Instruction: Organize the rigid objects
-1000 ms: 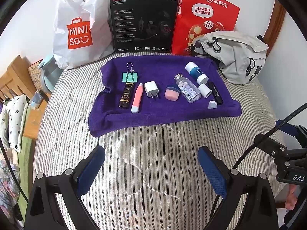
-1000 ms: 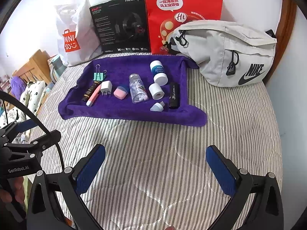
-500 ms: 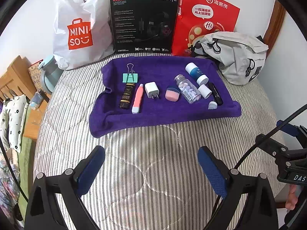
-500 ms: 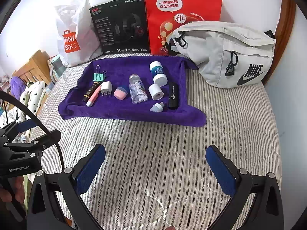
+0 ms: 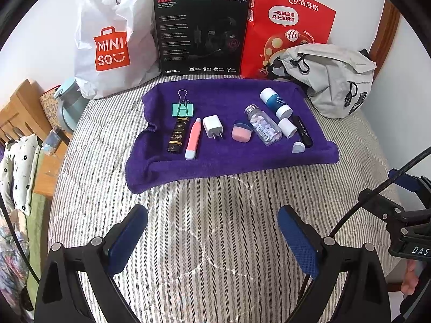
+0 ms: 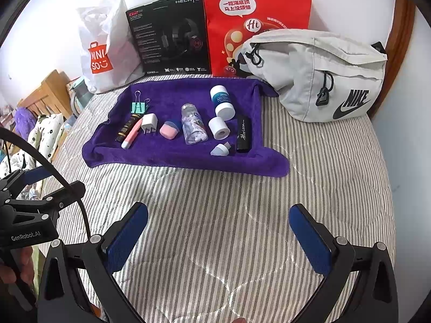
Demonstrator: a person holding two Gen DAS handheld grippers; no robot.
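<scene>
You are holding both claws wide apart and empty over the striped bed (image 5: 215, 215), short of the purple towel (image 5: 229, 161). Your left claw (image 5: 212, 231) is hovering with nothing between its blue pads (image 5: 126, 238), and your right claw (image 6: 219, 232) is doing the same on its side, pads (image 6: 309, 242) spread and bare.

The things to sort are all lying on the towel, well apart from both claws. From left to right you are looking at a green clip (image 5: 183, 107) at the back, a dark tube (image 5: 177, 134) just in front of it, a pink pen (image 5: 193, 138) lying beside the tube, a white charger (image 5: 213, 126), a pink case (image 5: 241, 132), and a clear pill bottle (image 5: 262, 127) lying on its side. Past that are sitting a white-and-blue bottle (image 5: 276, 102) tipped over, a white cap (image 5: 287, 127), a small pale cap (image 5: 298, 146) near the towel's front edge, and a black stick (image 5: 303, 133) just beside both caps.

Behind the towel, against the wall, are leaning a white bag (image 5: 113, 40), a black box (image 5: 200, 32) and a red bag (image 5: 288, 24), with a grey pouch (image 6: 317, 75) resting at the right, overlapping the red bag's lower corner.
</scene>
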